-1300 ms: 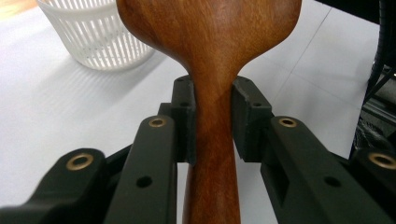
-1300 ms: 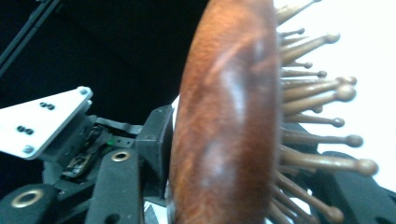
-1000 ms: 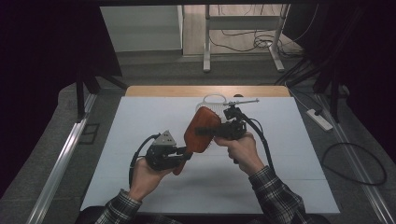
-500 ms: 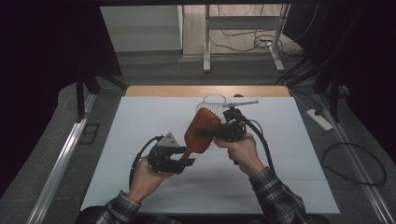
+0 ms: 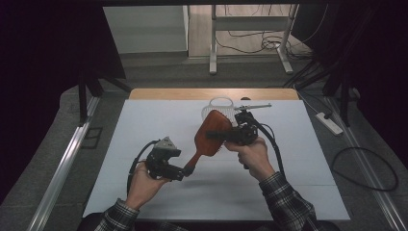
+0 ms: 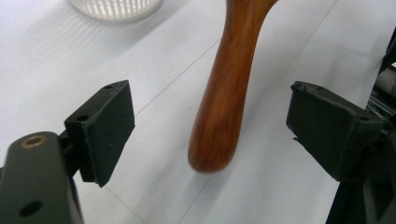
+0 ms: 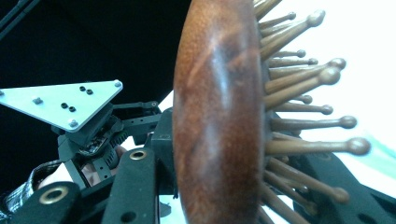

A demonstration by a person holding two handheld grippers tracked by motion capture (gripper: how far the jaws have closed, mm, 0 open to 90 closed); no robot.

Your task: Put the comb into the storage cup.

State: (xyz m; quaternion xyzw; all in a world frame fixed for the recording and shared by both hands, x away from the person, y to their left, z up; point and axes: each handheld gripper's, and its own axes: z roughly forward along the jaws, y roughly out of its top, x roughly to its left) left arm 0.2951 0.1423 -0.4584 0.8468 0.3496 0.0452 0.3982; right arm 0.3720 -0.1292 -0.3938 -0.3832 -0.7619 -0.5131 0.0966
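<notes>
Left gripper [image 6: 210,126] view shows jaws clear of hairbrush [image 6: 224,93] handle.

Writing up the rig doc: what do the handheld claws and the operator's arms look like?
Both are black, boxy two-jaw units. The left claw carries a grey three-cornered plate with small dark screws on top; its jaws end in blocky black pads. The right claw shows brass-ringed holes along its black jaw arms. A black cable trails from each. The person wears plaid long sleeves.
</notes>
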